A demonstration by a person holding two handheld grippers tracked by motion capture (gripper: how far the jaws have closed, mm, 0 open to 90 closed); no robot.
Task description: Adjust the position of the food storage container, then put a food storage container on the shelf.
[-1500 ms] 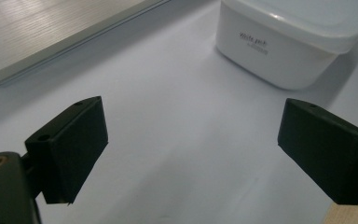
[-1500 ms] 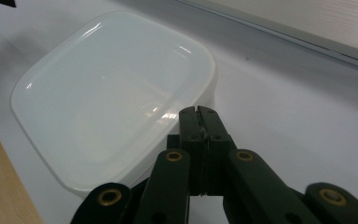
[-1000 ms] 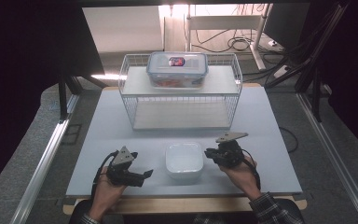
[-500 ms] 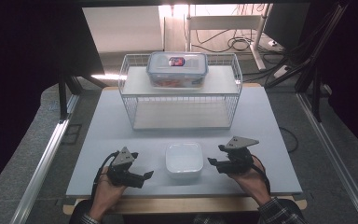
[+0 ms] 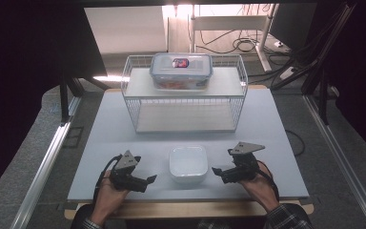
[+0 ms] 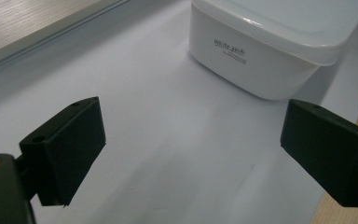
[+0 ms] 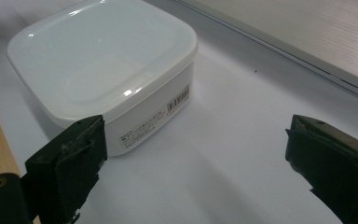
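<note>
a white wire rack stands on the far half of the pale grey table, its open front facing the near edge. on the rack's flat top shelf sits a clear lidded container with clip latches, something red and dark showing through the lid. the rack's lower level holds nothing. beyond the table, black cables lie coiled on the floor near a white desk frame. a metal rail runs along the left side.
</note>
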